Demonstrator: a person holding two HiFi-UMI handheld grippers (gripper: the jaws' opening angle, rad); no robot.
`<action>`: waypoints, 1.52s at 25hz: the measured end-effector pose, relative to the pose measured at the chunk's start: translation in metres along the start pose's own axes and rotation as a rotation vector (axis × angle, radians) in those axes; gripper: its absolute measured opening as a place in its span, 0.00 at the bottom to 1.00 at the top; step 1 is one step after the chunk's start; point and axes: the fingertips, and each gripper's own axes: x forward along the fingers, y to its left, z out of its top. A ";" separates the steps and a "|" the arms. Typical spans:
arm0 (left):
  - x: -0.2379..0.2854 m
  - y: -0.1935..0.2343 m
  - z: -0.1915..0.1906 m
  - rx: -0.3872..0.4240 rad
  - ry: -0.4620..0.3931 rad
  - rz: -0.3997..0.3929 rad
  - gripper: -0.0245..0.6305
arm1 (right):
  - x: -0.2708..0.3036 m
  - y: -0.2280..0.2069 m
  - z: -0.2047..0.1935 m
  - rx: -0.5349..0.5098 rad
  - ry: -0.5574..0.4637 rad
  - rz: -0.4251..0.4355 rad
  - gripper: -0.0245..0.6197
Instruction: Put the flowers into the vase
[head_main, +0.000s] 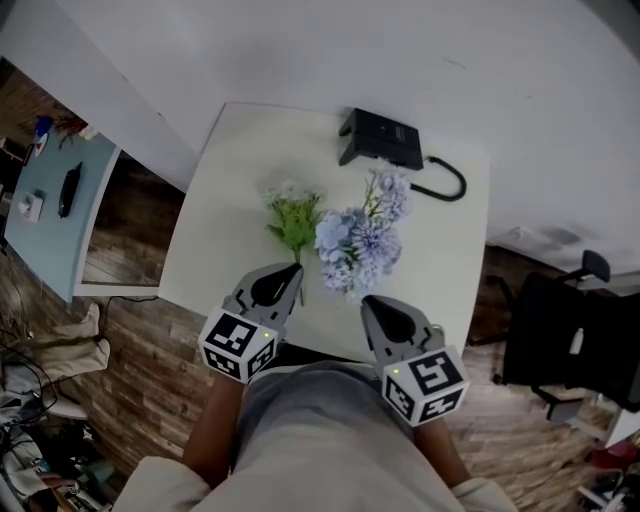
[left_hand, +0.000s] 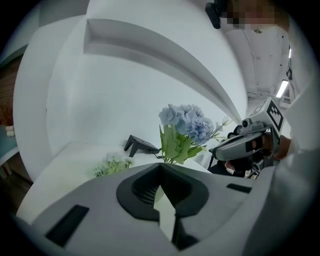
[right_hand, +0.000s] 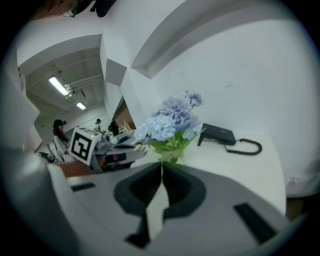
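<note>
While the white-flowered green sprig (head_main: 293, 218) is lying on the white table (head_main: 215, 215) beside the upright blue hydrangea bunch (head_main: 358, 245), the left gripper (head_main: 294, 272) is hovering clenched, nothing showing between its jaws, and the right gripper (head_main: 369, 301) is sitting closed near the bunch's base.
</note>
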 end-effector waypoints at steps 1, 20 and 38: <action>-0.003 -0.001 0.002 -0.009 -0.010 0.003 0.07 | -0.001 0.002 0.000 0.002 -0.003 -0.007 0.07; -0.037 0.009 0.010 -0.125 -0.037 -0.124 0.07 | 0.003 0.062 0.010 0.043 -0.042 -0.140 0.07; -0.043 0.048 -0.040 -0.342 0.056 -0.184 0.08 | 0.017 0.125 -0.002 0.073 -0.089 -0.280 0.07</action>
